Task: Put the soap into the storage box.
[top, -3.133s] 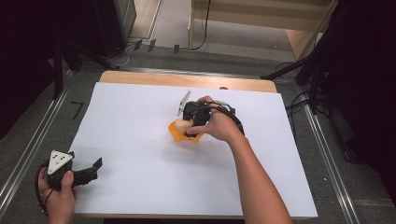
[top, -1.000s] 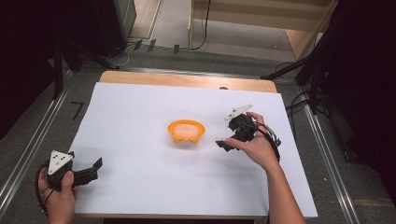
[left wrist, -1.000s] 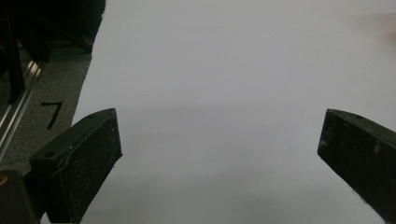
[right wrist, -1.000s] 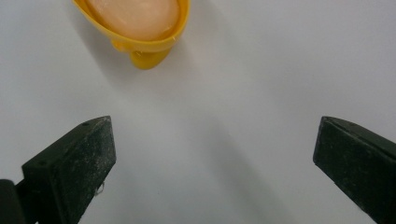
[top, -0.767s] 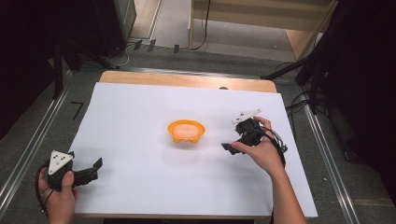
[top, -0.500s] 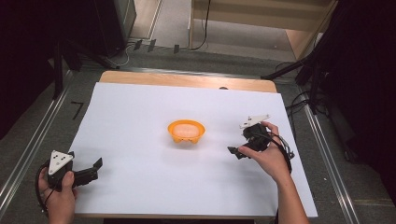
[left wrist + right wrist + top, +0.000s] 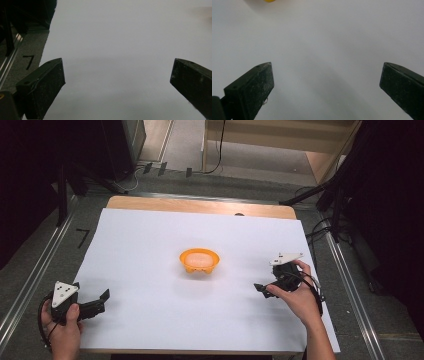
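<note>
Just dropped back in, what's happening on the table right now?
A person holds a gripper in each hand over a white sheet on the table. An orange bowl sits alone near the middle, upright, touched by neither gripper. The right gripper is off to the bowl's right, jaws wide open and empty. The left gripper rests near the front left corner, also open and empty.

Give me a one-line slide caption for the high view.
Orange bowl sits mid-sheet on the white table; left gripper and right gripper rest apart from it.
</note>
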Motion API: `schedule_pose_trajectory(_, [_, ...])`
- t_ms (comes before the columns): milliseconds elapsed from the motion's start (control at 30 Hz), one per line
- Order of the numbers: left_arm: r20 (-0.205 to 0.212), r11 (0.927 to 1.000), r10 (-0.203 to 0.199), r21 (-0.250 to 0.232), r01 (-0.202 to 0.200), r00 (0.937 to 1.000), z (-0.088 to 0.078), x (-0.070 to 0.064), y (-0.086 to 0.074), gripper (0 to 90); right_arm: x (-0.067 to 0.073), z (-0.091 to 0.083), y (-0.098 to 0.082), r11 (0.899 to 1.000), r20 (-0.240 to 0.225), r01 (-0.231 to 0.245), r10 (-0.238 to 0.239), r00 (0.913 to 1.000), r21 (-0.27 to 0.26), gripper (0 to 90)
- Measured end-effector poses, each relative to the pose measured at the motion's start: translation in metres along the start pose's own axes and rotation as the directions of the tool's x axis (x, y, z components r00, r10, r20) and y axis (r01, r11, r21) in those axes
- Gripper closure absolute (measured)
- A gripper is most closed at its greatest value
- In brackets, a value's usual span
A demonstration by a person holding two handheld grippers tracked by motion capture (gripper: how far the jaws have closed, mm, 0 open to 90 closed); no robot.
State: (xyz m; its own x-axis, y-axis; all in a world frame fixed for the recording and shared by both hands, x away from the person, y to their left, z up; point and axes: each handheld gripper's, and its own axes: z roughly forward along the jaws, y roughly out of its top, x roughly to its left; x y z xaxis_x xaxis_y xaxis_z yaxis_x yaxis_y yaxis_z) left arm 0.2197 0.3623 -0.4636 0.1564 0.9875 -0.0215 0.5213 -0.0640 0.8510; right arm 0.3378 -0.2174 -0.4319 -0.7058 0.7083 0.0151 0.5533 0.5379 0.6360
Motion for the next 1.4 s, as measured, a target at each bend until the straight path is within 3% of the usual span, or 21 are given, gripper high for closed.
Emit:
schedule_pose_trajectory(733, [-0.006,1.0,0.002,-0.003,-0.002,1.0,-0.001,0.0,0.0,0.0,-0.016,-0.018,-0.049,0.997,0.035,-0.079,0.079,0.9962,-0.006,0.0])
schedule_pose_trajectory(1400, [-0.006,1.0,0.001,-0.007,-0.001,1.0,-0.001,-0.001,0.0,0.0,-0.024,-0.039,-0.104,0.984,0.067,-0.155,0.162,0.9846,-0.09,0.0])
